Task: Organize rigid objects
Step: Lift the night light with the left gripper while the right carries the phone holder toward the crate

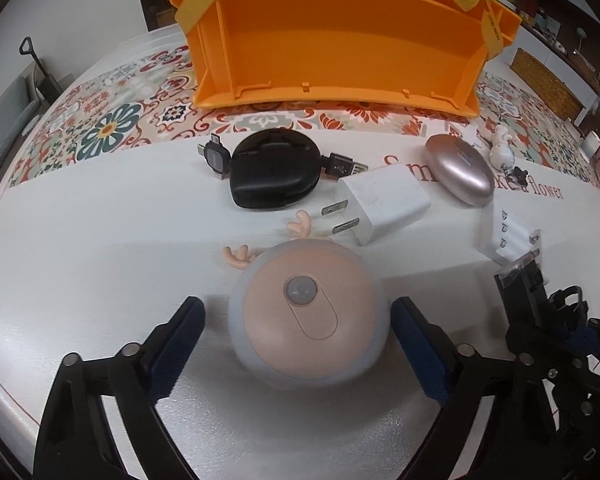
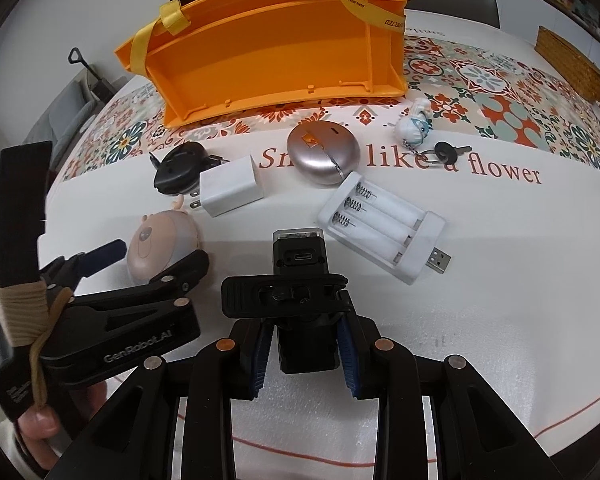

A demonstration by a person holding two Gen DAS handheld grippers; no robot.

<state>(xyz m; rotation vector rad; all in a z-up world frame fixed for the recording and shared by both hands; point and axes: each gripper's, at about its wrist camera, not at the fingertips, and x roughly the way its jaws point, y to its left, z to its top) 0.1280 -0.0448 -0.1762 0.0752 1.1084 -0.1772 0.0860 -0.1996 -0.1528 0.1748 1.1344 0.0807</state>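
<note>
A round pink night light with small antlers (image 1: 312, 312) lies on the white table (image 1: 100, 260). My left gripper (image 1: 298, 308) stands open astride it, one blue pad on each side, with a gap showing at the left pad. From the right wrist view the left gripper (image 2: 158, 252) is seen low over the same light (image 2: 156, 240). My right gripper (image 2: 304, 322) is shut on a small black device with a clip and a clear end (image 2: 300, 256), held above the table. An orange tote organizer (image 1: 340, 40) stands at the back, its compartments bare.
Between the light and the tote lie a black retractable cable reel (image 1: 272, 172), a white plug charger (image 1: 380, 200) and a rose metal oval case (image 1: 458, 172). A white battery charger (image 2: 380, 224) and a figurine keychain with a key (image 2: 414, 126) lie to the right.
</note>
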